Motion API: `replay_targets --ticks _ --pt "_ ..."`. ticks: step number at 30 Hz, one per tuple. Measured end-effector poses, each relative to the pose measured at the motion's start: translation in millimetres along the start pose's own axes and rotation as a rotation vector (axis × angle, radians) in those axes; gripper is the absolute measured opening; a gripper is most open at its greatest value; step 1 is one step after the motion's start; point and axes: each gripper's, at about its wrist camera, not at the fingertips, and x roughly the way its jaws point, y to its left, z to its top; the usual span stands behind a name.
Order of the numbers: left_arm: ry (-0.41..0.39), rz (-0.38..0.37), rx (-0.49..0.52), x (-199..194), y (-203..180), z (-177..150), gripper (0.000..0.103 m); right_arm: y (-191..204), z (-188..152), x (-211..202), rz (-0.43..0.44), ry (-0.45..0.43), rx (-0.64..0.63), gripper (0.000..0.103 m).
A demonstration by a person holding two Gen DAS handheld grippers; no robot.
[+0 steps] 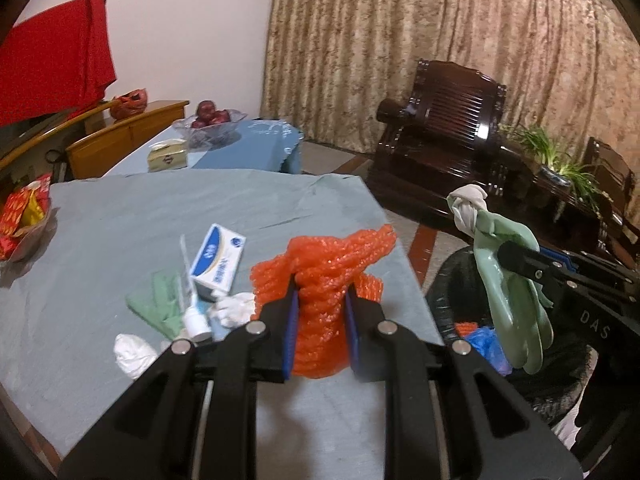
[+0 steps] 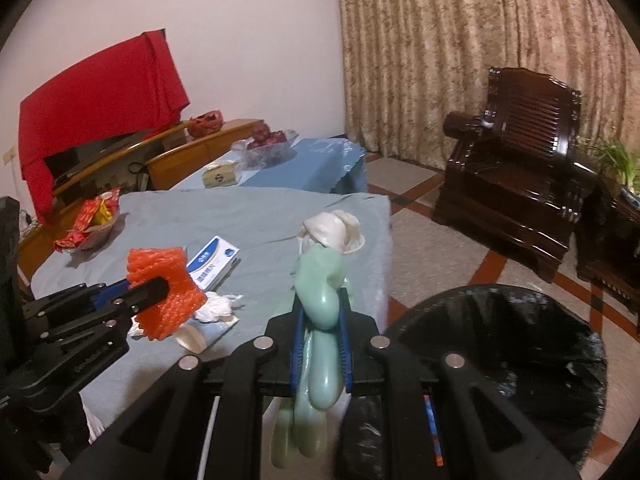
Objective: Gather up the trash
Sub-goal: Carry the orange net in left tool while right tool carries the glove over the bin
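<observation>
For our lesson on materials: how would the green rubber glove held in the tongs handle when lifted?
Probably floppy: the green glove droops on either side of the right tongs. Likely light, since a narrow pinch carries it. Its glossy surface may be slippery.

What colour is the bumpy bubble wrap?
Bright orange. The bubble wrap shows best in the left wrist view, pinched between the jaws there.
</observation>
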Motion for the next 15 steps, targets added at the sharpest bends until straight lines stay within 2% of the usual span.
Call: replay_targets --ticks 15 --pt "-0.003 -0.136 0.095 11.4 -82.5 7.6 0.019 -77.2 -8.9 -48.8 -0.148 -0.034 0.08 0.015"
